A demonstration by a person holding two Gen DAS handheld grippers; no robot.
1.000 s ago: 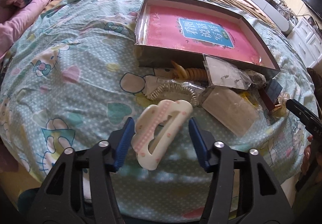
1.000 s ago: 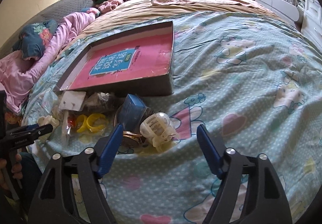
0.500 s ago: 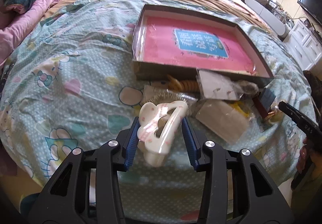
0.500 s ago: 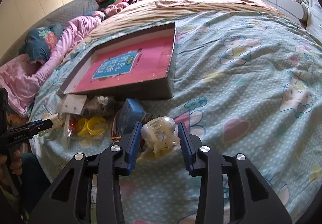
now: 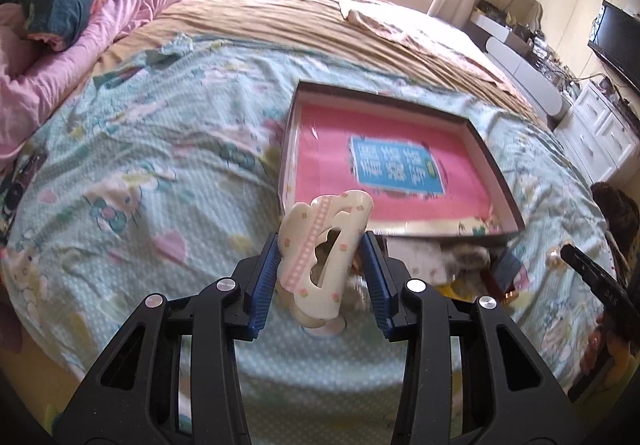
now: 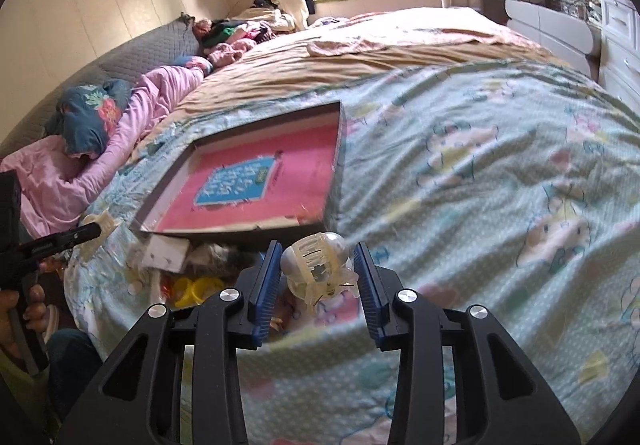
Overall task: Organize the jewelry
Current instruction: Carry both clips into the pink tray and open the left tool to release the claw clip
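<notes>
My left gripper (image 5: 320,265) is shut on a cream cloud-shaped hair claw with a pink stripe (image 5: 324,253) and holds it lifted above the bed. My right gripper (image 6: 318,277) is shut on a clear pearly hair claw (image 6: 320,269), also lifted off the bed. A shallow box with a pink and blue bottom (image 5: 384,165) lies on the bedspread just beyond both; it also shows in the right wrist view (image 6: 260,181). A pile of small jewelry and packets (image 6: 188,269) lies at the box's near edge, partly hidden by the fingers.
A Hello Kitty bedspread (image 5: 140,185) covers the bed. Pink bedding and a dark floral pillow (image 5: 68,1) lie at the far left. White drawers (image 5: 600,137) and a TV stand to the right. The other gripper's tip (image 5: 588,269) shows at the right edge.
Both grippers closed on their hair claws and lifted them up off the bed. The views now tilt up toward the box and the room.
</notes>
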